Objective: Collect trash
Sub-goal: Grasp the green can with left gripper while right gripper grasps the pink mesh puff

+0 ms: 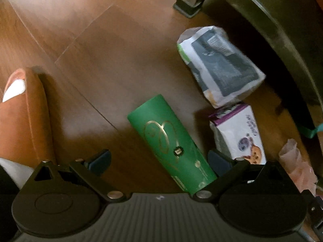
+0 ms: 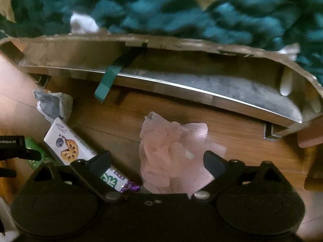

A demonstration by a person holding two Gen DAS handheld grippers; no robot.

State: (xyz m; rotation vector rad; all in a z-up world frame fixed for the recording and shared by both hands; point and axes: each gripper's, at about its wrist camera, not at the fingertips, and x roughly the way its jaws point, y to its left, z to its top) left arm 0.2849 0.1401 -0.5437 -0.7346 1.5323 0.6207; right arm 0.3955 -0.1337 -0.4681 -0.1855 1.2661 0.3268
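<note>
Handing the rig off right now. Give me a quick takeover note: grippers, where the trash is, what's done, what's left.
Left gripper: open, over the green tube lying on the wood floor; the tube sits between the fingers, not gripped.
Right gripper: open, over the crumpled pink tissue, not clamped.
Other trash on the floor: cookie box beside the tube, grey and white bag just beyond it, both close to the furniture base.
Done: nothing held yet; no bin in view.
Left: close on tube and tissue, then fetch box and bag.
</note>
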